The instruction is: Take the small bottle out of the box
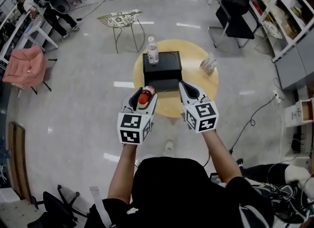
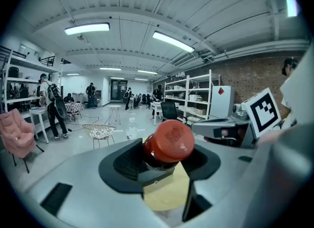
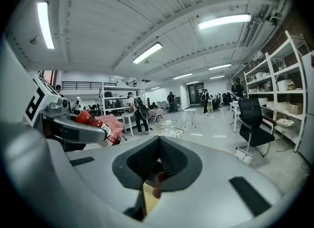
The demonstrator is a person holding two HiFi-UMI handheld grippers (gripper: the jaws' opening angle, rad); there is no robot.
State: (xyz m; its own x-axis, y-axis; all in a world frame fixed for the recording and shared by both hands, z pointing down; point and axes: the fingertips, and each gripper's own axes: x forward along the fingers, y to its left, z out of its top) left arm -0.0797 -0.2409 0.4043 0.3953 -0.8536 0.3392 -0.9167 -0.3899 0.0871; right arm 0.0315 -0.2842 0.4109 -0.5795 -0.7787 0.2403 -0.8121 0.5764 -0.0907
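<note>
Over a round yellow table (image 1: 206,82) in a large open workroom, a person holds two hand-held grippers side by side above the tabletop's near edge. The left gripper (image 1: 143,102) is clamped on the small bottle (image 1: 145,95), which is clear of the black box (image 1: 162,70) and hangs just in front of it. The bottle's red cap (image 2: 169,141) stands up between the dark pads in the left gripper view. The right gripper (image 1: 190,92), just beside the left one, has its jaws pressed together with nothing between them.

The black box sits at the middle of the table. A clear water bottle (image 1: 152,50) stands upright at the box's far left corner; whether it rests on the box or behind it cannot be told. A small packet (image 1: 208,63) lies near the table's right edge, apart from the box.

A glossy grey floor (image 1: 88,104) around the table reflects the strip lights (image 3: 223,21) of a ribbed white ceiling. A wire chair (image 1: 120,20) stands beyond the table and a black office chair (image 1: 235,4) to the far right, next to open shelving (image 1: 287,11). A pink chair (image 1: 24,65) is at the left wall, near a person (image 1: 56,9) at a white table. A dark cable (image 1: 255,116) trails across the floor at the right.
</note>
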